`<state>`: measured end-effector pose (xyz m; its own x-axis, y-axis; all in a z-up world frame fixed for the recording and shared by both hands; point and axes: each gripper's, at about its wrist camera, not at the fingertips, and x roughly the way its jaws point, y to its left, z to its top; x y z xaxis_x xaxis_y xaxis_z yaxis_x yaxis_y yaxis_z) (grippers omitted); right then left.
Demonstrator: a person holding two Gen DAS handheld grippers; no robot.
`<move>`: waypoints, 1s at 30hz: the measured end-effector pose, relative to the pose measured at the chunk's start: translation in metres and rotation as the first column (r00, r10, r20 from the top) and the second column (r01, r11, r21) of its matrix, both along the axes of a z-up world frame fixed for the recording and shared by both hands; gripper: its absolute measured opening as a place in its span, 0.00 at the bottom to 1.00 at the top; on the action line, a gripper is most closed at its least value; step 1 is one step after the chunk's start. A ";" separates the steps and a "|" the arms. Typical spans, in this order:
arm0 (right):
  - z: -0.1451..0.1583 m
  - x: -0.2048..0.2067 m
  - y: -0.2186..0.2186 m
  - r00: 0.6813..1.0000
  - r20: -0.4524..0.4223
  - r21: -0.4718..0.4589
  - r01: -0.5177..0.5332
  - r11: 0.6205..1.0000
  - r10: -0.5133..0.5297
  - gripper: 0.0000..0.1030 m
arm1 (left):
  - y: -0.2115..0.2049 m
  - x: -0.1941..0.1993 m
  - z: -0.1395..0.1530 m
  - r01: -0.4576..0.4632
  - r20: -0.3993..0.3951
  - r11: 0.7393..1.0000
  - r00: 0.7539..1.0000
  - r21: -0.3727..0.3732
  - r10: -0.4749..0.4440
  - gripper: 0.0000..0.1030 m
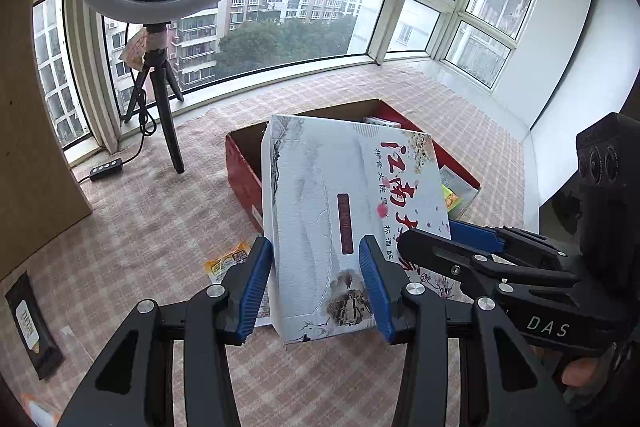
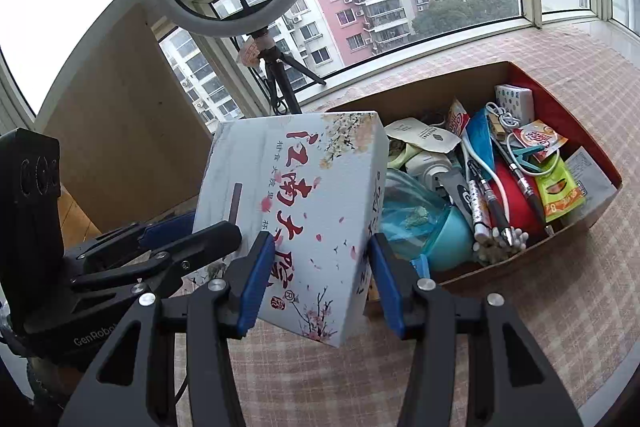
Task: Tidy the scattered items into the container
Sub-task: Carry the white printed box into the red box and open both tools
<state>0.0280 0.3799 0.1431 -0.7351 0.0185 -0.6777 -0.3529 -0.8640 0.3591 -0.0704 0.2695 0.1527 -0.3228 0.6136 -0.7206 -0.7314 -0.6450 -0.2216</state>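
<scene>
A white carton (image 1: 320, 195) printed with red characters and blossoms hangs tilted above the checked cloth, just in front of the red cardboard container (image 1: 240, 163). My left gripper (image 1: 316, 267) is shut on its near left part, blue pads against both sides. My right gripper (image 1: 460, 239) grips it from the right. In the right wrist view the same carton (image 2: 304, 195) sits between the pads of my right gripper (image 2: 320, 259), with my left gripper (image 2: 192, 231) clamped on its left edge. The container (image 2: 560, 107) holds pens, cables, packets and a teal bowl.
A ring light on a tripod (image 1: 164, 99) stands on the cloth at the back left, its cable switch (image 1: 106, 169) beside it. An orange packet (image 1: 224, 263) and a dark packet (image 1: 34, 327) lie on the cloth. A wooden board (image 1: 32, 147) leans on the left.
</scene>
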 end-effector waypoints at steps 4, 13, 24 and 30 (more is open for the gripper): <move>0.010 0.005 0.052 0.998 0.002 0.037 0.069 0.997 -0.069 0.47 | 0.058 -0.009 0.002 0.057 0.020 0.998 0.998 0.019 -0.058 0.41; 0.004 -0.003 0.148 0.965 0.074 0.117 0.241 0.963 -0.251 0.45 | 0.145 -0.035 -0.026 0.073 0.165 0.996 0.984 -0.045 -0.065 0.20; 0.011 0.016 0.127 0.974 -0.005 0.045 0.224 0.973 -0.224 0.46 | 0.035 -0.027 0.005 0.039 0.076 0.999 0.996 -0.020 -0.037 0.20; 0.021 0.021 0.071 0.990 -0.032 0.063 0.141 0.988 -0.140 0.46 | -0.067 -0.030 0.029 -0.061 -0.019 0.997 0.998 -0.036 0.060 0.20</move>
